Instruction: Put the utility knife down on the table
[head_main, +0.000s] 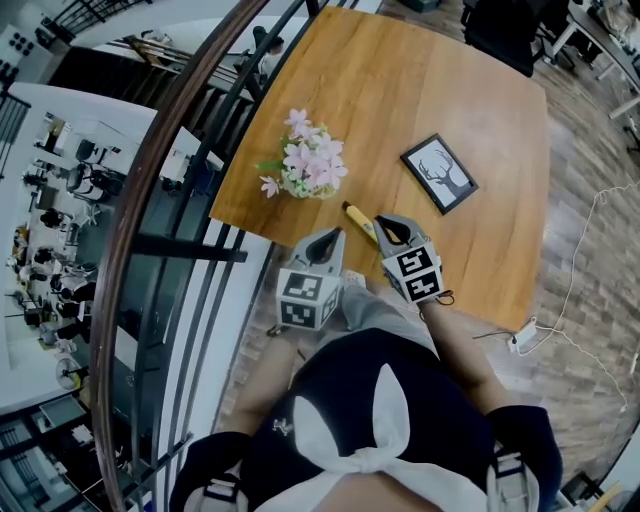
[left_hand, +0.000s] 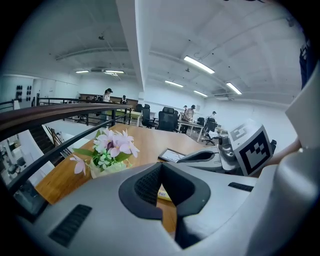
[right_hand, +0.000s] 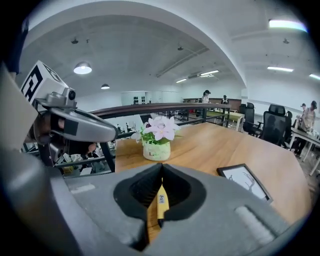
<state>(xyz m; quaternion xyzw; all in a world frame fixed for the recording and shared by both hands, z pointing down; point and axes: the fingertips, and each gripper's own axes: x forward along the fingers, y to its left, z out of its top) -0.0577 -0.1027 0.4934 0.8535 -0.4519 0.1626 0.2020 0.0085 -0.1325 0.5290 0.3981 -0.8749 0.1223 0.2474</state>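
The yellow utility knife (head_main: 358, 222) lies flat on the wooden table (head_main: 480, 110) near its front edge. My right gripper (head_main: 383, 222) hangs just above it, shut, with nothing between its pads. In the right gripper view the jaws (right_hand: 161, 176) meet at their tips, and the knife (right_hand: 162, 200) shows on the tabletop through the hollow behind them. My left gripper (head_main: 335, 235) hovers close on the left, off the table's corner, its jaws (left_hand: 161, 165) also shut and empty. A strip of the knife (left_hand: 164, 194) shows below them.
A small pot of pink flowers (head_main: 308, 168) stands near the table's left edge. A black picture frame (head_main: 439, 173) lies flat to the right of the knife. A dark railing (head_main: 170, 160) runs along the left. A power strip with its cable (head_main: 525, 338) lies on the floor.
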